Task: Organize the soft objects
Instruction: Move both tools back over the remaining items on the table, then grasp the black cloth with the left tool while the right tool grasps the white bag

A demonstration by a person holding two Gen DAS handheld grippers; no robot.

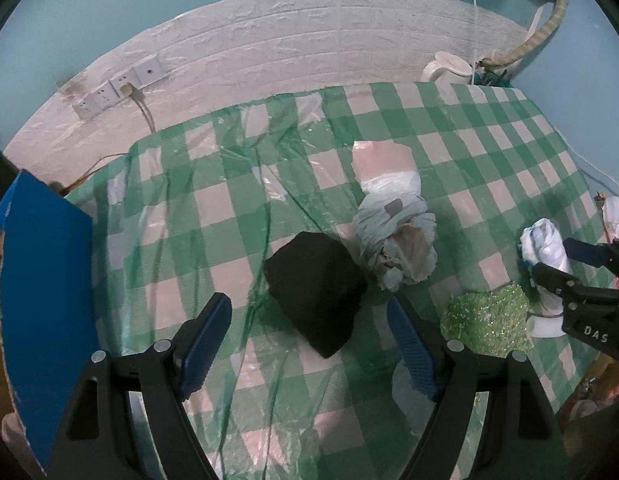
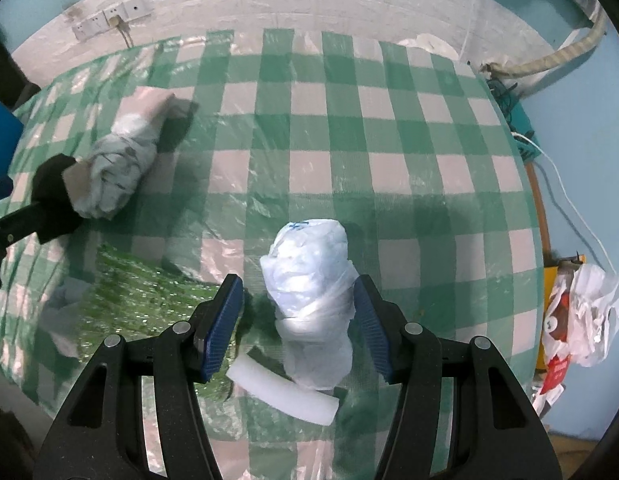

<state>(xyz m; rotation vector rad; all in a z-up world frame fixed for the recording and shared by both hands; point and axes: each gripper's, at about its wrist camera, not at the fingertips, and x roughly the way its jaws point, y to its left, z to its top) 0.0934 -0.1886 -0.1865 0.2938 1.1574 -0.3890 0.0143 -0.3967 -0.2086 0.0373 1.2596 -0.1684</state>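
A black soft block (image 1: 315, 294) lies on the green-checked table (image 1: 489, 136), just ahead of my open left gripper (image 1: 309, 344), partly between its fingers. A grey-white cloth bundle (image 1: 393, 236) lies behind it and shows in the right wrist view (image 2: 113, 172) too. A green glittery pad (image 1: 485, 318) lies to the right; it also shows in the right wrist view (image 2: 149, 296). My right gripper (image 2: 299, 320) is open around a white plastic-wrapped bundle (image 2: 309, 284), its jaws not touching it. A white foam strip (image 2: 281, 390) lies under it.
A blue board (image 1: 41, 300) stands at the table's left edge. A white kettle (image 1: 447, 66) stands at the back by the wall. Wall sockets (image 1: 109, 94) with a cable are at the back left. A crumpled bag (image 2: 581, 316) lies off the table's right side.
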